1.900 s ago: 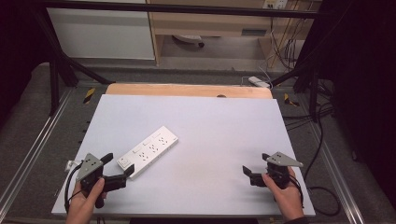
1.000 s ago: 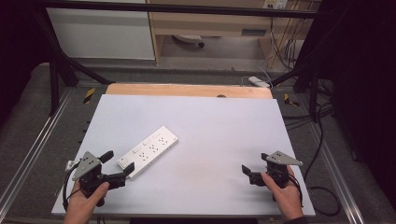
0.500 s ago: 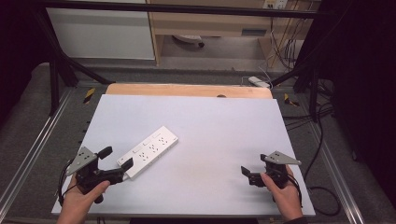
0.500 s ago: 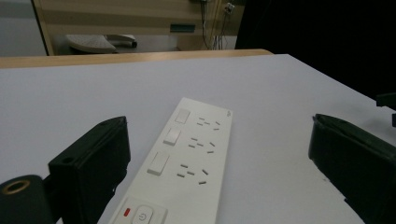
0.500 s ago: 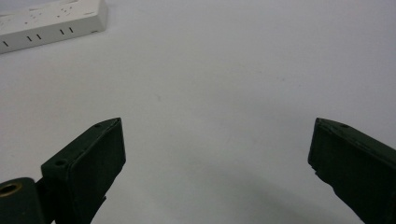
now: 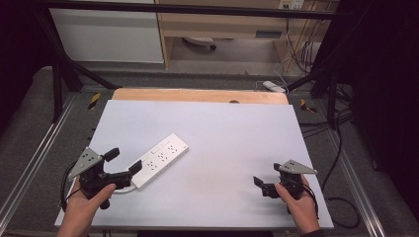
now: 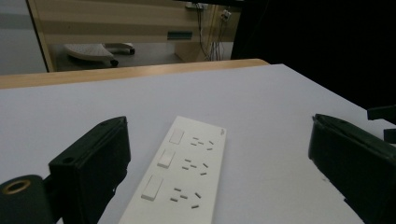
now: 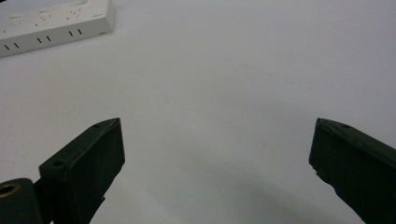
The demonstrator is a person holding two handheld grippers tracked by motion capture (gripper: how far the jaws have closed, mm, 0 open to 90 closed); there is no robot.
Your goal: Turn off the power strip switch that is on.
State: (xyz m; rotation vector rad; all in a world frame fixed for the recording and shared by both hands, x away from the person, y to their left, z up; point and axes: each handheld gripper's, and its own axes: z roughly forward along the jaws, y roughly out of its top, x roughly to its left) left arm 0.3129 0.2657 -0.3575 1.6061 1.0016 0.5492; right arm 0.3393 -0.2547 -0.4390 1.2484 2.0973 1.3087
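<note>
table (image 6: 212, 123): white top, wood strip along far edge | power strip (image 6: 159, 159): white, flat, lying diagonally left of centre, near end between left jaws | left gripper (image 6: 123, 163): jaws wide, straddling strip's near end, not pinching it | right gripper (image 6: 263, 183): near right edge, jaws wide over bare top, well apart from strip

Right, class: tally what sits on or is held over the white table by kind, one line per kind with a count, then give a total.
Power strip, white: 1
Left tool, black, held in a hand: 1
Right tool, black, held in a hand: 1
Tools together: 2
Total: 3
</note>
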